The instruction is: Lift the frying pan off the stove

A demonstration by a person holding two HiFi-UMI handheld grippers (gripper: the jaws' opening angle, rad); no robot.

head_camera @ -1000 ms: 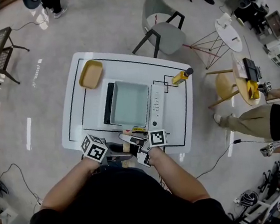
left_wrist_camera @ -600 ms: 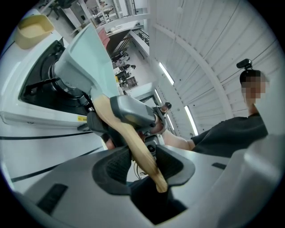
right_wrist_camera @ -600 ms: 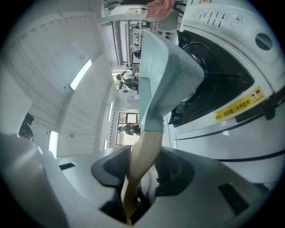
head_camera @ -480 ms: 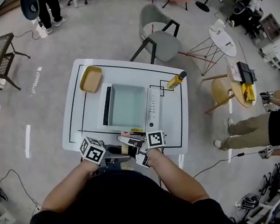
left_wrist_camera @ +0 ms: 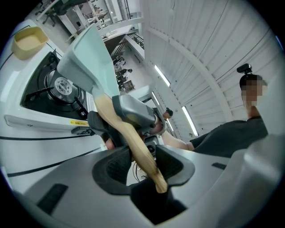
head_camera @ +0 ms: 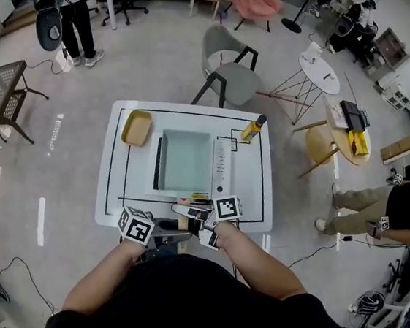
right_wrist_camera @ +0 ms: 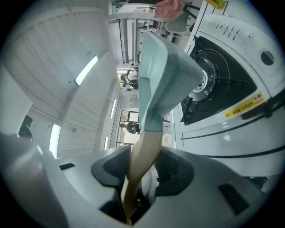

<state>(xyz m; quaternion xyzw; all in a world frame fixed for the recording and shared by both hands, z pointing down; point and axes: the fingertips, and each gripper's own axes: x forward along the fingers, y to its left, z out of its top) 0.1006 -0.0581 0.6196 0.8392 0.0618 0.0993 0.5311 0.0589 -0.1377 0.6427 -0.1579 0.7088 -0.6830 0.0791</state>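
A square pale-green frying pan [head_camera: 184, 160] with a wooden handle [left_wrist_camera: 129, 138] is over the stove [head_camera: 222, 166] on the white table [head_camera: 114, 170]. In the left gripper view the pan [left_wrist_camera: 87, 58] is tilted up above the black burner [left_wrist_camera: 58, 87]. My left gripper [left_wrist_camera: 138, 160] is shut on the end of the handle. My right gripper [right_wrist_camera: 142, 167] is shut on the same handle [right_wrist_camera: 142, 151], closer to the pan [right_wrist_camera: 164, 75]. In the head view both grippers, left [head_camera: 170, 233] and right [head_camera: 196, 218], meet at the table's near edge.
A yellow dish [head_camera: 136, 128] lies at the table's far left corner. A yellow bottle [head_camera: 251, 128] lies at the far right. A grey chair [head_camera: 232, 64] stands beyond the table. A person [head_camera: 394, 208] stands to the right on the floor.
The head view has pulled back, so the table looks smaller. Both grippers keep their hold on the handle. The person at the right has moved away toward the right edge.
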